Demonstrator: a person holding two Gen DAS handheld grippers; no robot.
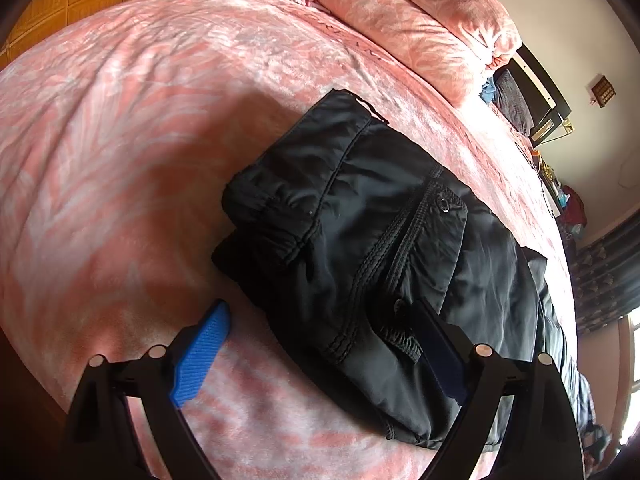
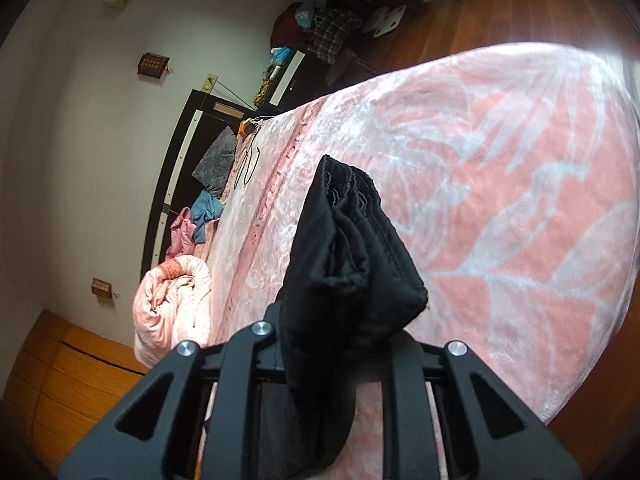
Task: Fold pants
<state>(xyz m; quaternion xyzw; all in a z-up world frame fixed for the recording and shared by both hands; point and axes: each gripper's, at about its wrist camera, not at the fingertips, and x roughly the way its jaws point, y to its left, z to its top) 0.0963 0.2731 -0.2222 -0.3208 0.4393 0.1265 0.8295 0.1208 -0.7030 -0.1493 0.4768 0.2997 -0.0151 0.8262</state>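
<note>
Pants: black pants of thin shiny fabric point(image 1: 360, 248) are seen partly folded on the bed, at the centre of the left wrist view. A pocket flap with a snap button is shown near 2 o'clock of the bundle.
Bed cover: a pink plush blanket with a pale leaf pattern point(image 1: 140, 140) is spread under the pants.
Left gripper: the left gripper point(image 1: 320, 356) is held wide apart above the bed. Its blue ribbed finger point(image 1: 202, 356) is placed at 7 o'clock, over bare blanket. The other dark finger is placed at 5 o'clock, over the pants' edge. Nothing is pinched between them.
Right gripper: the right gripper point(image 2: 340, 344) is clenched on a thick bunch of the black cloth point(image 2: 352, 248), which is raised clear of the blanket. The gathered elastic edge is seen at 12 o'clock of this bunch.
Quilt: a rolled pink quilt point(image 2: 172, 304) is lying at 9 o'clock in the right wrist view.
Floor: dark red wooden boards point(image 2: 500, 8) are seen at 1 o'clock.
</note>
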